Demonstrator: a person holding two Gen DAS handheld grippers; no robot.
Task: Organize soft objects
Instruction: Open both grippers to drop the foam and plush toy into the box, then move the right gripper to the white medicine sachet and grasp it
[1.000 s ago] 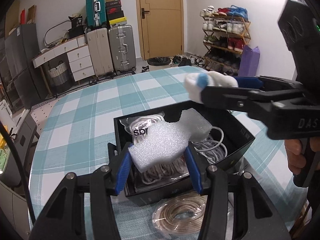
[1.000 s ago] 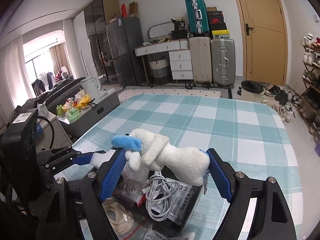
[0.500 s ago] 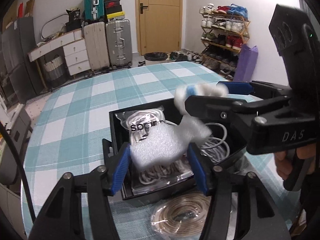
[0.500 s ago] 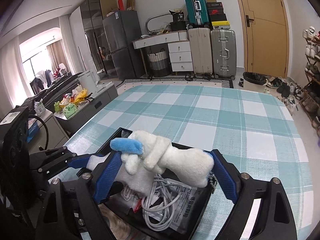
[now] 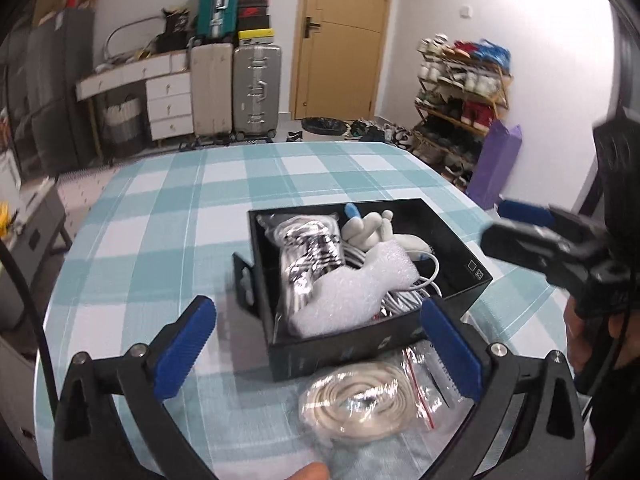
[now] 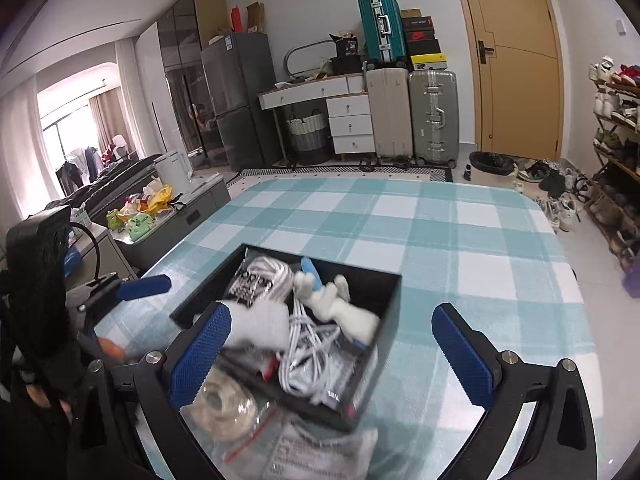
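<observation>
Now both soft things have been let go — the foam piece (image 5: 352,292) and the plush toy (image 5: 380,230) are seen lying in the black box (image 5: 460,252) on the table (image 5: 168,240). The left tool (image 5: 316,344) and right tool (image 6: 332,354), jaws just opened, are spread wide and empty — this drop-off looks finished.

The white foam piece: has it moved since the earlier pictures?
Yes. The white foam piece has dropped from between the left gripper's just-opened jaws into the black box.
</observation>
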